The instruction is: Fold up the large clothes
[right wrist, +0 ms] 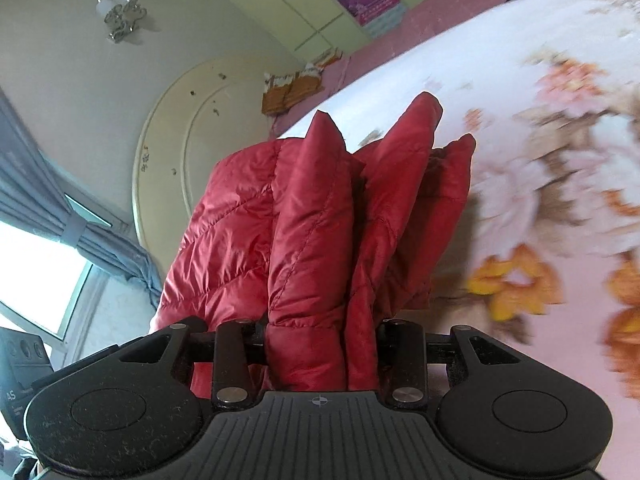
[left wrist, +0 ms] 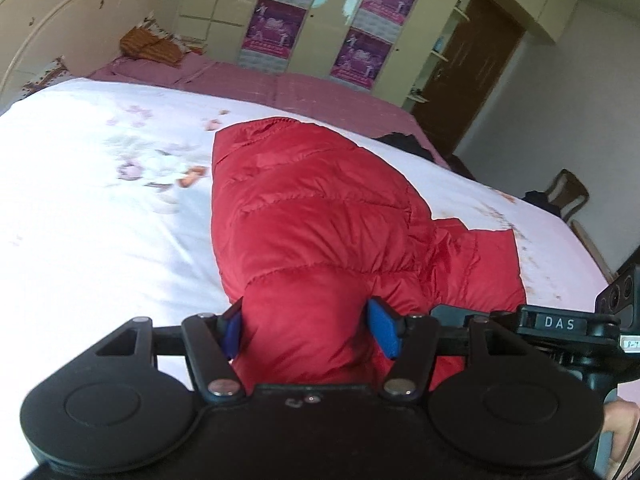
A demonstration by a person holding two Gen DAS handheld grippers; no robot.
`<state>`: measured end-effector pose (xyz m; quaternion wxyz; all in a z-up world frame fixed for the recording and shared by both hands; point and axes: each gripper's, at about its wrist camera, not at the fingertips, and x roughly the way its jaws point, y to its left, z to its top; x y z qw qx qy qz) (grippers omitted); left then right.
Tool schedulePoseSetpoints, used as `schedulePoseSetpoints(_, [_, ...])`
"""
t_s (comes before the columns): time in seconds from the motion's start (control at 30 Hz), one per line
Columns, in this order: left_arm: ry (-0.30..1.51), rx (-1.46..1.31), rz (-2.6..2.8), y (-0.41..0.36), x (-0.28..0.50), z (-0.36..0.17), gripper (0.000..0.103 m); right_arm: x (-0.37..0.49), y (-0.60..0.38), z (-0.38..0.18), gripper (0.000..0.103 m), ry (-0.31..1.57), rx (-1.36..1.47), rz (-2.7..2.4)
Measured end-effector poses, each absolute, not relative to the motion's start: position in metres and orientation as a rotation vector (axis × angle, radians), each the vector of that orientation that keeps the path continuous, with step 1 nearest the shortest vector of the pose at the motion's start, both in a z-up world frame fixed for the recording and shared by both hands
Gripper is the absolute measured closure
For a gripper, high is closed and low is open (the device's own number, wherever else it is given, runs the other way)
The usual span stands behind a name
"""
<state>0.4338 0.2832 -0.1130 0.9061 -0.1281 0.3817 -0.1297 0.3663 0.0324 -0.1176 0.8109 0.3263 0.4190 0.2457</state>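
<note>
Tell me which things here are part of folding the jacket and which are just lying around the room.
Part of the job:
- red puffer jacket, gripped by both tools
- left tool
- right tool
- white floral bedspread, the surface under it

Just lying about:
- brown folded cloth near the headboard
- dark garment at the far bed edge
- chair
- posters on the wardrobe

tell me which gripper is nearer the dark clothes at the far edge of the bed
Neither clearly. Left gripper and right gripper both clamp the red jacket, well short of the dark clothes.
</note>
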Motion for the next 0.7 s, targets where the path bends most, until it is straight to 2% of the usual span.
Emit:
schedulePoseSetpoints(0.37, [0.811, -0.171, -0.261, 0.306, 0.460, -0.143, 0.041, 0.396, 0.058, -0.146, 0.063, 0.928, 0.701, 0.508])
schedulePoseSetpoints(0.53, [0.821, -0.150, -0.274, 0.305, 0.468, -0.152, 0.033, 0.394, 0.050, -0.159, 0.050, 0.938, 0.699, 0.468])
schedulePoseSetpoints(0.67, [0.817, -0.126, -0.280, 0.306, 0.470, -0.157, 0.031, 0.389, 0.047, -0.158, 0.044, 0.933, 0.695, 0.442])
schedulePoseSetpoints(0.7, [0.817, -0.125, -0.280, 0.305, 0.470, -0.156, 0.031, 0.387, 0.045, -0.158, 0.039, 0.934, 0.696, 0.429])
